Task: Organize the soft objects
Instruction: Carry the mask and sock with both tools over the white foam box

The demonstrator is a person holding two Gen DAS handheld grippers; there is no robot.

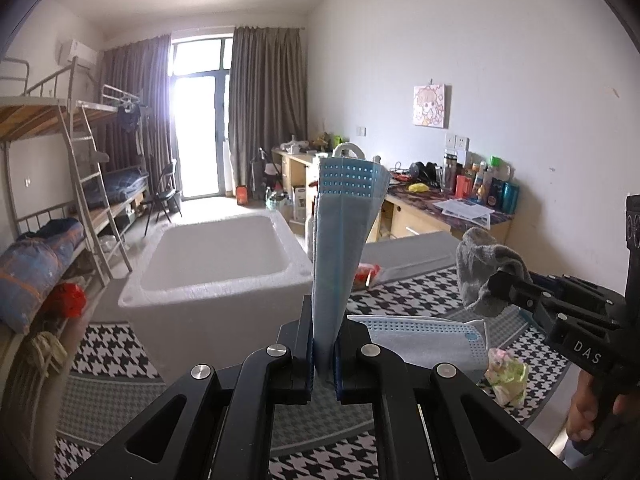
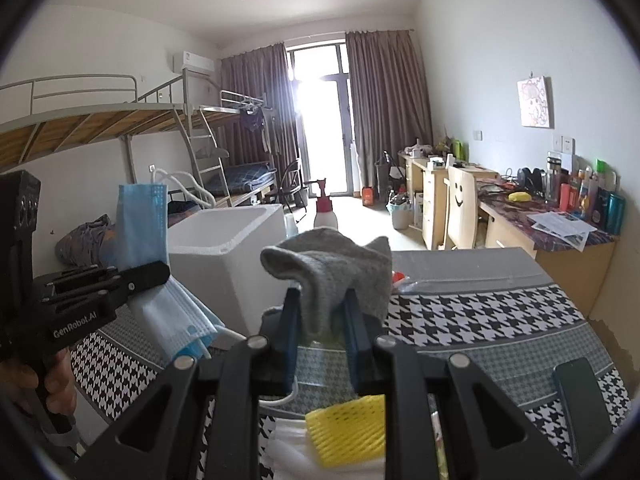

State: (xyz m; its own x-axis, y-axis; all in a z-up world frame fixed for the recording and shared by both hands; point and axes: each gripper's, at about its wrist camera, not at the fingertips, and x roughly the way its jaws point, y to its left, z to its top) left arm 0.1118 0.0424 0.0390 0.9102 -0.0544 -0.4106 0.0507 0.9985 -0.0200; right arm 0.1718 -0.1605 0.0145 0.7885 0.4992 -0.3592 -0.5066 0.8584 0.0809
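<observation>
A: L jaws clamped on blue mask, long axis upright; R gripper clamped on grey sock.
B: White foam box ahead-left, nearer left gripper. L probably drops first.

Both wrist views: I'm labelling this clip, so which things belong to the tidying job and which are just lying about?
Job:
- blue face mask, in left gripper
- grey sock, in right gripper
- white foam box
- second mask

Lying about:
- phone
- desk bottles
- spray bottle
</observation>
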